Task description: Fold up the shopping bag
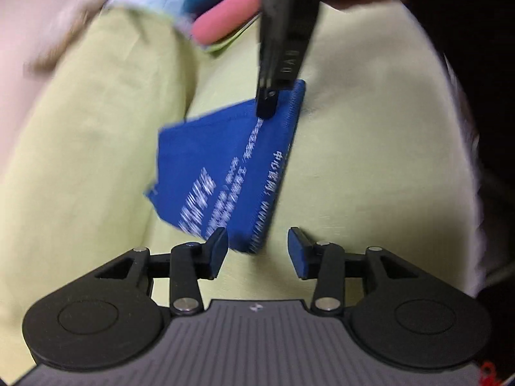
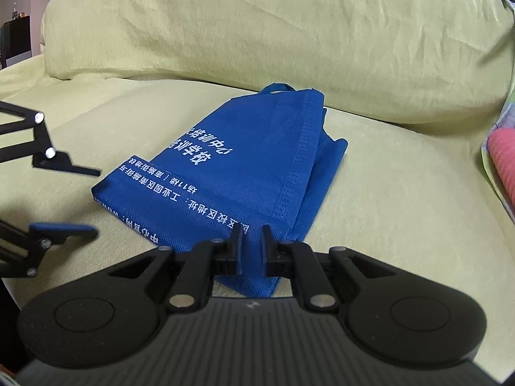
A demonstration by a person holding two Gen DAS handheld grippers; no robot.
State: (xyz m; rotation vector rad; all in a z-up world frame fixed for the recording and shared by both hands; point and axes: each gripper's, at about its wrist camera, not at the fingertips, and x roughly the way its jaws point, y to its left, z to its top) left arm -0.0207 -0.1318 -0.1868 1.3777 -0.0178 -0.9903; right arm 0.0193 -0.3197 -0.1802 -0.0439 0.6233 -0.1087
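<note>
Shopping bag [image 2: 244, 167] lies folded into a compact wedge on the sofa cushion [image 2: 386, 209]. My right gripper [image 2: 251, 241] pinches its near corner; left gripper [image 1: 257, 251] hangs released. Little folding left, I'd judge.

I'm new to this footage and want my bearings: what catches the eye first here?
The bright blue shopping bag, already folded into a compact wedge with white printed lettering, lies on the pale green sofa cushion. The right gripper is at the bag's near corner, jaws narrowly apart with fabric between them, while the left gripper is open at the bag's other end. At the sofa's edge sits a pink roll on patterned cloth.
</note>
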